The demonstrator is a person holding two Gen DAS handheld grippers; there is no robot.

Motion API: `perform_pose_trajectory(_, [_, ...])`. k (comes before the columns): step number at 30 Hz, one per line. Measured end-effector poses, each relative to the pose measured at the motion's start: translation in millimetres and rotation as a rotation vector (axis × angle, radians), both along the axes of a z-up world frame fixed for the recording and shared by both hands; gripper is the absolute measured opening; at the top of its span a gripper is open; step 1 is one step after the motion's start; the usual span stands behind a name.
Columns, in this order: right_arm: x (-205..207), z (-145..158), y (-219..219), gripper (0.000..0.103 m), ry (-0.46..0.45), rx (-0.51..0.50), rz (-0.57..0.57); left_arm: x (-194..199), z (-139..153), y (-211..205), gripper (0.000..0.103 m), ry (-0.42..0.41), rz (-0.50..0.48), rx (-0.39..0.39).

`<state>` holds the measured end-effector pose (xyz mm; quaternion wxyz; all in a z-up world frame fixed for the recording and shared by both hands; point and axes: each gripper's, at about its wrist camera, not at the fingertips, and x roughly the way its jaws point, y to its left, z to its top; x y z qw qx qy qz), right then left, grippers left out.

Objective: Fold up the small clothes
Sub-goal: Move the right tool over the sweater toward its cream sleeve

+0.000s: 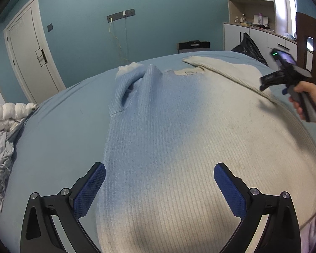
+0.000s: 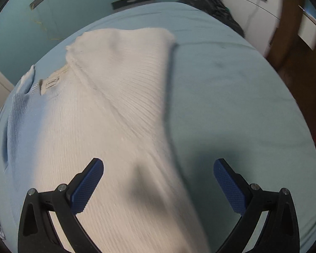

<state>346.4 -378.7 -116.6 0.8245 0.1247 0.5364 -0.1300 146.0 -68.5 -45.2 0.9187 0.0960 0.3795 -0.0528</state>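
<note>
Bed (image 1: pixel 59 126) carrying a flat blue-to-white sweater (image 1: pixel 168 137); my left fingers (image 1: pixel 94 185) and right fingers (image 2: pixel 88 185) hover released above it.

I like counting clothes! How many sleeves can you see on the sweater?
2. The blue sleeve is folded over the sweater at its left shoulder. The white sleeve lies across the right shoulder, toward the collar.

We see a ribbed, blue-to-cream knitted sweater (image 1: pixel 179 137) on the smooth matt light-blue cloth bed sheet (image 1: pixel 59 137), and matt black plastic claws with textured blue pads (image 1: pixel 88 189).
</note>
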Motion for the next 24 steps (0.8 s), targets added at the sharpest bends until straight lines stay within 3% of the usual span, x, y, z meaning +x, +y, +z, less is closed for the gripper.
perform_pose_trajectory(3, [27,-20,25,0.101,0.104,-0.154,0.064,-1,-3,-1,0.103,0.015,-0.004,-0.001])
perform_pose_trajectory(4, [32,-26,29,0.091,0.13,-0.196,0.073,0,-4,-2,0.103,0.018,-0.007,0.003])
perform_pose_trajectory(5, [34,-30,30,0.065,0.152,-0.224,0.074,-1,-5,-3,0.103,0.019,-0.01,0.01])
perform_pose_trajectory(6, [34,-33,26,0.052,0.167,-0.216,0.061,-1,-6,-5,0.103,0.019,-0.014,0.015])
perform_pose_trajectory(10, [12,-17,-18,0.019,0.092,-0.059,-0.054,0,-9,-9,0.103,0.022,-0.017,0.04])
perform_pose_trajectory(14, [-34,12,-71,0.018,-0.085,0.018,-0.145,0,-7,-7,0.103,0.018,-0.003,0.043])
perform_pose_trajectory(18, [-68,-4,-112,0.018,-0.102,0.178,-0.186,6,-7,2,0.103,0.055,0.016,-0.004])
perform_pose_trajectory(19, [-74,-10,-121,0.025,-0.104,0.246,-0.195,8,-8,5,0.103,0.065,0.024,-0.015])
perform_pose_trajectory(20, [-74,-15,-127,0.048,-0.094,0.291,-0.203,10,-8,8,0.103,0.075,0.034,-0.03])
perform_pose_trajectory(21, [-81,-19,-135,0.059,-0.058,0.349,-0.233,11,-8,11,0.103,0.081,0.042,-0.044])
perform_pose_trajectory(24, [-95,-7,-152,0.063,-0.005,0.339,-0.297,13,-8,20,0.103,0.094,0.067,-0.08])
